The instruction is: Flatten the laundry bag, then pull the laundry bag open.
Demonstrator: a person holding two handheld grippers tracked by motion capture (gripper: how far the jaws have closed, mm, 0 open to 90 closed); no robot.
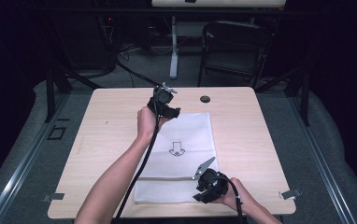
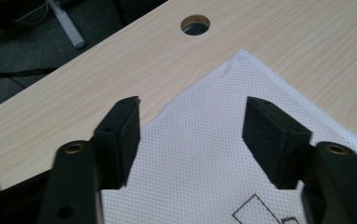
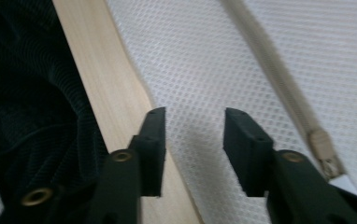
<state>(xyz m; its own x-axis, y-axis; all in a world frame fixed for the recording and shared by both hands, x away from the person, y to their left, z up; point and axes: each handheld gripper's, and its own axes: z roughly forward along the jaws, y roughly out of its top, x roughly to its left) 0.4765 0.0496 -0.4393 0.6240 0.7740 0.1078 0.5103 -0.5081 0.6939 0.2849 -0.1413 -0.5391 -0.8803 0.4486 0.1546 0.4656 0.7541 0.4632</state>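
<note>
Dim studio all round, with a pale wooden counter [image 1: 102, 154] in the middle of the high view and a white mesh bag [image 1: 186, 135] lying flat on its centre, long axis running from the bottom of the frame toward the top.

Nearest, at lower right of the high view: right gripper [image 1: 203, 184] at the bag's near right corner, jaws parted to a moderate gap and holding nothing. Seen along those jaws in the right gripper view: mesh between and beyond them, counter edge to the left of frame, and a zipper [image 3: 279, 84] slanting from the top centre down to its pull [image 3: 324, 151] at lower right.

Mid-frame: a printed arrow mark [image 1: 177, 148] on the bag's upper layer.

Farther up: left gripper [image 1: 165, 108] at the bag's far left corner, jaws spread wide and empty, the pointed corner of the mesh lying ahead of them, toward the round cable hole [image 2: 195, 24] in the counter.

Judgement: grippers at diagonally opposite corners of the bag, each with fabric right before its jaws; a pinch at either end looks ready, probably for a fold or lift along the long axis.

Beyond the counter: a folding chair [image 1: 235, 49] and cables on the floor.
</note>
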